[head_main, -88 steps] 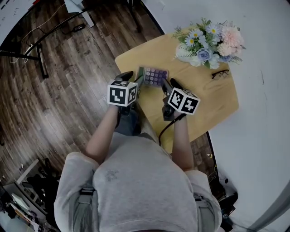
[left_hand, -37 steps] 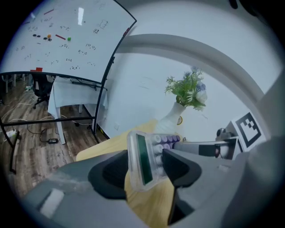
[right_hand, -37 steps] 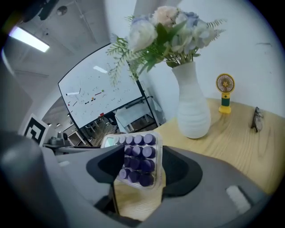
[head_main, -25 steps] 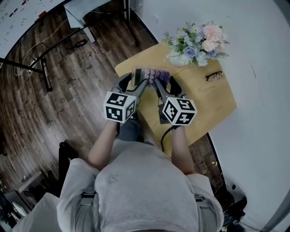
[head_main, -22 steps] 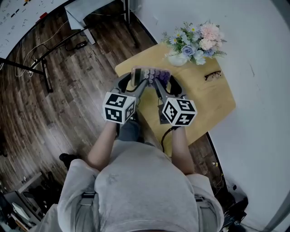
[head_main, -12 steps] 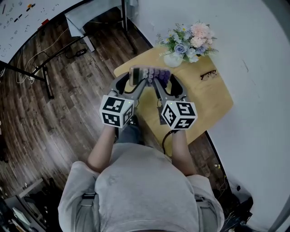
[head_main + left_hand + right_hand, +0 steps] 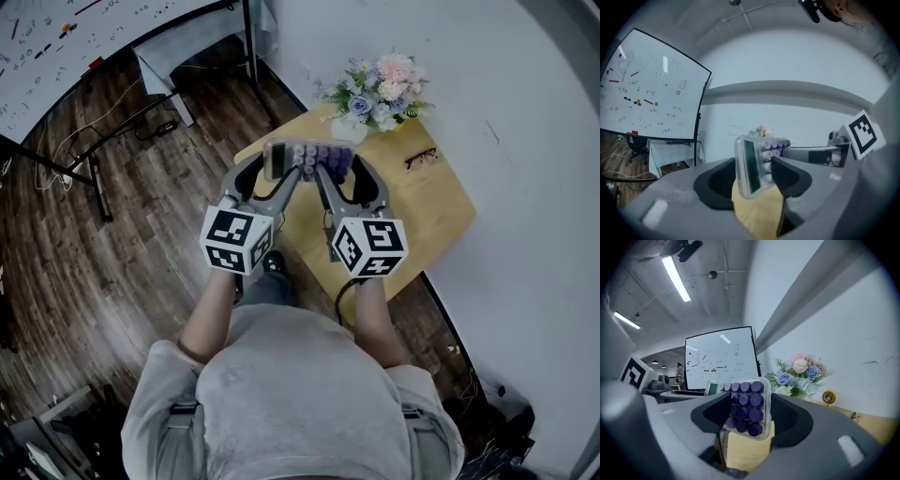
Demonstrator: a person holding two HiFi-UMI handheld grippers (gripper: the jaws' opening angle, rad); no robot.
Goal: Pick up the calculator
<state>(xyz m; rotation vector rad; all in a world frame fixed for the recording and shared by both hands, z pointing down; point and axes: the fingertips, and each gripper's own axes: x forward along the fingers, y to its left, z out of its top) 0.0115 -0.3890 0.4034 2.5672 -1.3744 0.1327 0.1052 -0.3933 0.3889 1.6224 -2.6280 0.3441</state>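
Note:
The calculator, clear-cased with purple round keys and a green display, hangs in the air above the yellow table. My left gripper is shut on its display end. Its keypad end sits in my right gripper, which is also shut. In the left gripper view the calculator stands on edge between the jaws of the left gripper, display toward the camera. The right gripper view has the purple keys of the calculator clamped in the right gripper.
A vase of flowers stands at the table's far edge, with a pair of glasses lying to its right. A whiteboard and stand legs are on the wooden floor at left. A white wall runs along the right.
The calculator lay on the table 3.5 s ago with both grippers at it. Both have since closed on it and carried it steadily higher, still rising over the last second.

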